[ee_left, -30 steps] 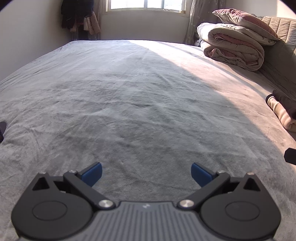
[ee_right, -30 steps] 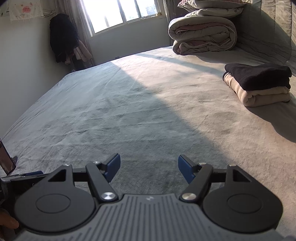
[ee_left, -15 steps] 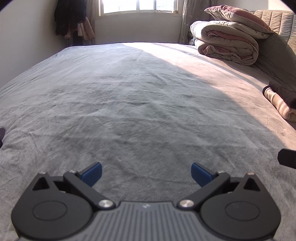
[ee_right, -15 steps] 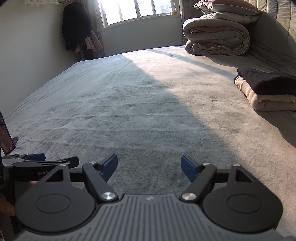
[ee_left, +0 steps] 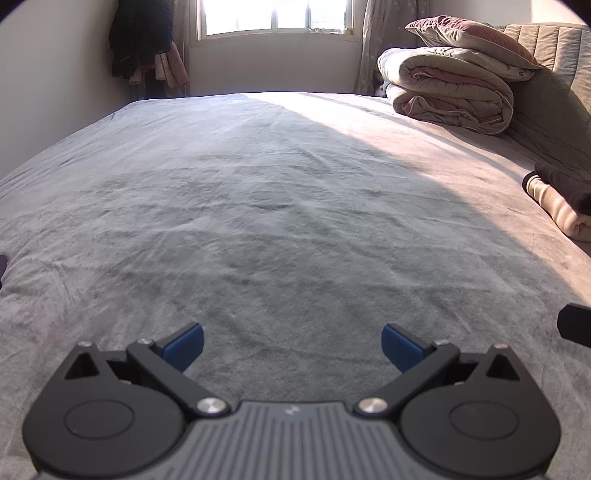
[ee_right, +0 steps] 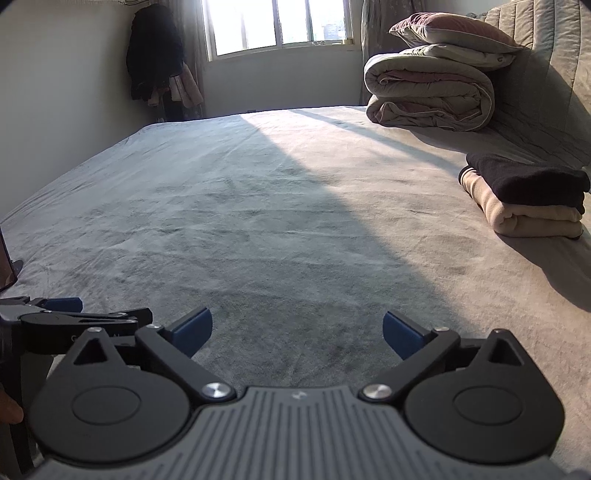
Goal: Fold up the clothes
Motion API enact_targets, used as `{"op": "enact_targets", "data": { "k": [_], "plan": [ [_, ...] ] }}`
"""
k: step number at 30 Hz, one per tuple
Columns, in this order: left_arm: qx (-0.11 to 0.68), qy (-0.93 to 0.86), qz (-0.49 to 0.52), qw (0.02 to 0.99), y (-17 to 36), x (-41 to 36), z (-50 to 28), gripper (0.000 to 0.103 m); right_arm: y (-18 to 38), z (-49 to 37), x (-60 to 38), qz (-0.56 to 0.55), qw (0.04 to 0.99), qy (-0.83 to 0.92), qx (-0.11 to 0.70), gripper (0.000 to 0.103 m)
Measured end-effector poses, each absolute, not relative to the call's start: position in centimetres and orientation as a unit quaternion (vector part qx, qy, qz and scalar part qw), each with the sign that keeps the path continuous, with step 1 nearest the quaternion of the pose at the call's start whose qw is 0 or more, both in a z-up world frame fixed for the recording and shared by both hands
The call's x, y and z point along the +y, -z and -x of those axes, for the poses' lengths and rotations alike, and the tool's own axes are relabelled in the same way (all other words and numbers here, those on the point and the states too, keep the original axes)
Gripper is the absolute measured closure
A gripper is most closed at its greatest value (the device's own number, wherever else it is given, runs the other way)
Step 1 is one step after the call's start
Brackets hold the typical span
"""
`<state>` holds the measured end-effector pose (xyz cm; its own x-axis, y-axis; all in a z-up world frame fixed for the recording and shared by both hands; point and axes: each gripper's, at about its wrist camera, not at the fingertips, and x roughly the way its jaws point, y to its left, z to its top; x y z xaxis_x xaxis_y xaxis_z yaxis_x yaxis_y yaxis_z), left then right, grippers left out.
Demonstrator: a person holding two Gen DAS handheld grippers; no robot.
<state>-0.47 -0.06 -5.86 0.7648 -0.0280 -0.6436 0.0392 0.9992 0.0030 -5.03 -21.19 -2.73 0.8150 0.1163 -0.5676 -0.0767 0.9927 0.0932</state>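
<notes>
Left wrist view: folded clothes stack (ee_left: 561,201) cut off at right frame edge, only the beige roll end and a dark corner show. Black part at right edge, mid-low, too clipped to identify. Left gripper (ee_left: 291,345) fingers wide apart, nothing between them, only grey bed cover (ee_left: 258,221) ahead.

Right wrist view: right gripper (ee_right: 297,330) fingers opening, near full spread, nothing between them. Left gripper partly visible lower left. Whole stack (ee_right: 528,199) visible at right of frame, black garment on beige, well apart from both fingers. Rolled duvet (ee_right: 428,92) with pillow (ee_right: 450,31) upper right, window (ee_right: 277,26) top centre, dark hanging clothes (ee_right: 155,51) upper left.
</notes>
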Motion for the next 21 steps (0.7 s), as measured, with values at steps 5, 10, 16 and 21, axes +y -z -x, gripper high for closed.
{"op": "enact_targets", "data": {
  "k": [5,10,16,21],
  "plan": [
    [0.341,0.012,-0.005,0.940,6.7,0.2,0.3,0.001,2.9,4.8,-20.8,-0.026,0.952,-0.049,0.300,0.000],
    [0.338,0.005,-0.005,0.941,7.4,0.5,0.2,0.001,3.2,4.7,-20.7,-0.022,0.951,-0.048,0.303,0.000],
    [0.332,0.001,-0.015,0.943,7.7,0.3,0.4,0.000,3.7,4.7,-21.0,-0.024,0.953,-0.036,0.300,0.000],
    [0.329,-0.002,-0.023,0.944,8.0,0.0,0.5,0.000,4.8,4.6,-21.7,-0.048,0.951,-0.011,0.305,0.000]
  ]
}}
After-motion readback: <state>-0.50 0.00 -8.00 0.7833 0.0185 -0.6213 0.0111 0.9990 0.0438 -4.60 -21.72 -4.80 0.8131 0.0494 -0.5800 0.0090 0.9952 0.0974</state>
